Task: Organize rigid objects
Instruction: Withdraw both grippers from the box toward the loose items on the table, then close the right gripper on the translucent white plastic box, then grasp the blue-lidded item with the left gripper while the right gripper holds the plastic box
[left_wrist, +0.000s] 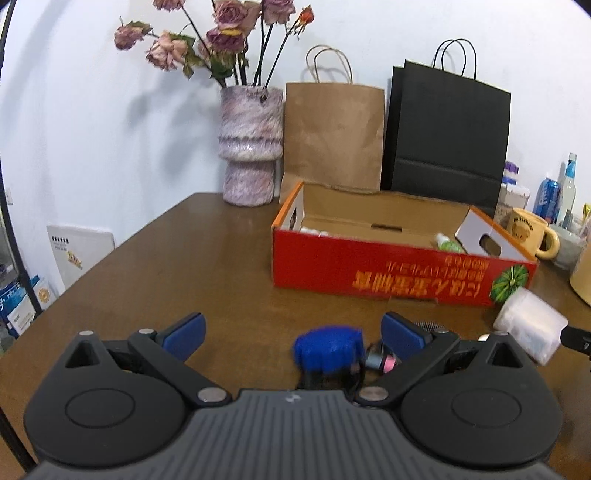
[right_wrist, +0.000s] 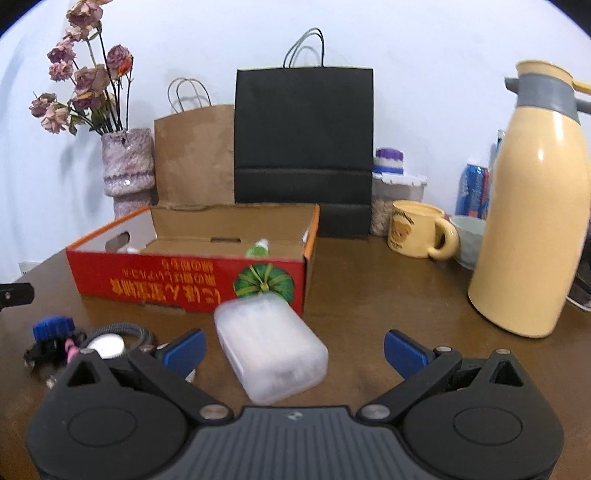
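A: How is the left hand-held gripper (left_wrist: 293, 334) set?

B: It is spread wide, with nothing held. A small blue-topped object (left_wrist: 327, 347) is seen low between its blue pads (left_wrist: 184, 334), closer to the right pad, resting on the brown worktop (left_wrist: 184, 258). The object is blurred, so its kind cannot be told. A small pink-and-grey piece (left_wrist: 382, 362) is found just beside it.

A: And the right hand-held gripper (right_wrist: 293, 349)?

B: It is also parted wide and empty. A translucent white plastic case (right_wrist: 269, 349) is framed between its fingers, lying flat on the worktop and set at a slant. No contact with either pad can be made out.

A: Where is the box placed?

B: The red cardboard box (right_wrist: 192, 280) is stood open beyond the case, its far corner just beside the case's far end. A green-and-white bottle (right_wrist: 258, 249) is seen inside it, near the right end.

A: What else is laid near the case?

B: To its left, a round white disc (right_wrist: 107, 345) with a grey cord (right_wrist: 129, 328) is lying on the worktop, near the blue-topped object.

A: And behind the box?

B: A vase of dried roses (left_wrist: 251, 147), a brown paper bag (left_wrist: 332, 136) and a black paper bag (left_wrist: 447, 136) are lined along the wall. A yellow mug (right_wrist: 421, 230) and a cream thermos jug (right_wrist: 535, 206) are stood at the right.
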